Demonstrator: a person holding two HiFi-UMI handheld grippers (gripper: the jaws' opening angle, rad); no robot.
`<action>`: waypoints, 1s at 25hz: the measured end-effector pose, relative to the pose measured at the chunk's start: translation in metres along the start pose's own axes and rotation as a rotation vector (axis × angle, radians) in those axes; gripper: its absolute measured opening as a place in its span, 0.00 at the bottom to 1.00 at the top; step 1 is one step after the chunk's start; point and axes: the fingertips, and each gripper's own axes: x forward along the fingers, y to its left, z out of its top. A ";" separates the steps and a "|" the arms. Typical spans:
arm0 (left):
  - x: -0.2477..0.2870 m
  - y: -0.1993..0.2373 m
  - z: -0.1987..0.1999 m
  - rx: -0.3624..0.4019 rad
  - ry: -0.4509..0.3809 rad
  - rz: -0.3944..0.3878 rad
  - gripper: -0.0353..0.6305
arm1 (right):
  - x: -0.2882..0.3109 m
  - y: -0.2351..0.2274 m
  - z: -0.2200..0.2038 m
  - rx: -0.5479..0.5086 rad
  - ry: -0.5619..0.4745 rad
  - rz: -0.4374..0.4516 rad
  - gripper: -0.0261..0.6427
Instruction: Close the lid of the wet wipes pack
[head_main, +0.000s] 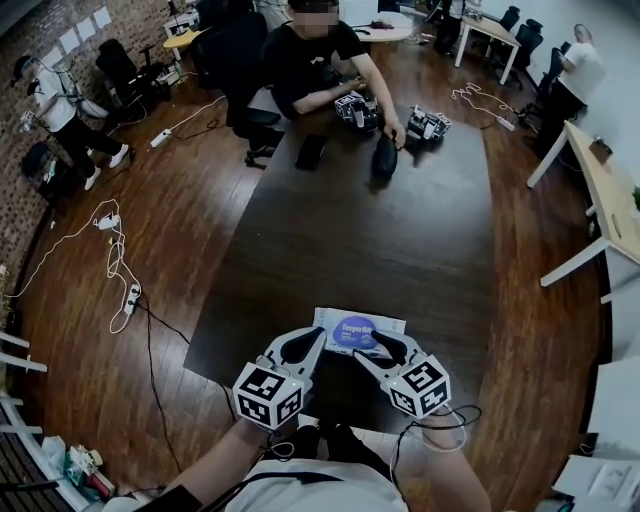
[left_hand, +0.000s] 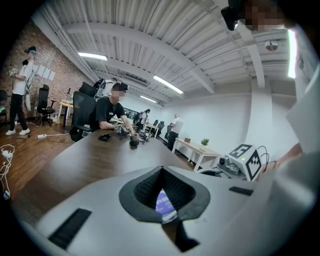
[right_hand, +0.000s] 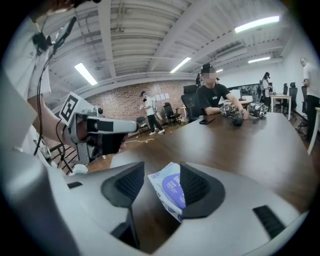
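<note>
At the lower centre of the head view, the wet wipes pack (head_main: 360, 326) is lying flat on the dark table (head_main: 400, 230). Its long axis is running across the frame from left to right, and both of your tools are sitting just below it.

Your left gripper (head_main: 315, 340) is pointing up and to the right at the pack's left end. In the left gripper view its tips are pressed together, and only a sliver of purple print is showing through the hollow behind them (whether anything is being nipped there, I cannot tell).

Your right gripper (head_main: 378, 348) is angling up and to the left. Its jaws are standing spread, and the pack is showing in the gap between them, nearer the jaw at the right of the right gripper view.

The purple lid (right_hand: 175, 187) is facing upward, toward the middle of the pack. No view is showing clearly whether it is raised or already lying flat.

I judge the right gripper to be the nearer one to that patch, so the closing press is probably falling to it, going downward onto the lid. The left gripper is placed to steady the pack's left end.
</note>
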 end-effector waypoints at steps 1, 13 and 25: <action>-0.002 -0.003 0.004 0.005 -0.012 -0.006 0.06 | -0.006 0.002 0.007 0.009 -0.030 -0.013 0.37; -0.028 -0.028 0.041 0.051 -0.101 -0.077 0.06 | -0.060 0.025 0.047 0.039 -0.231 -0.160 0.13; -0.050 -0.029 0.046 0.084 -0.125 -0.145 0.06 | -0.071 0.044 0.058 0.016 -0.275 -0.268 0.05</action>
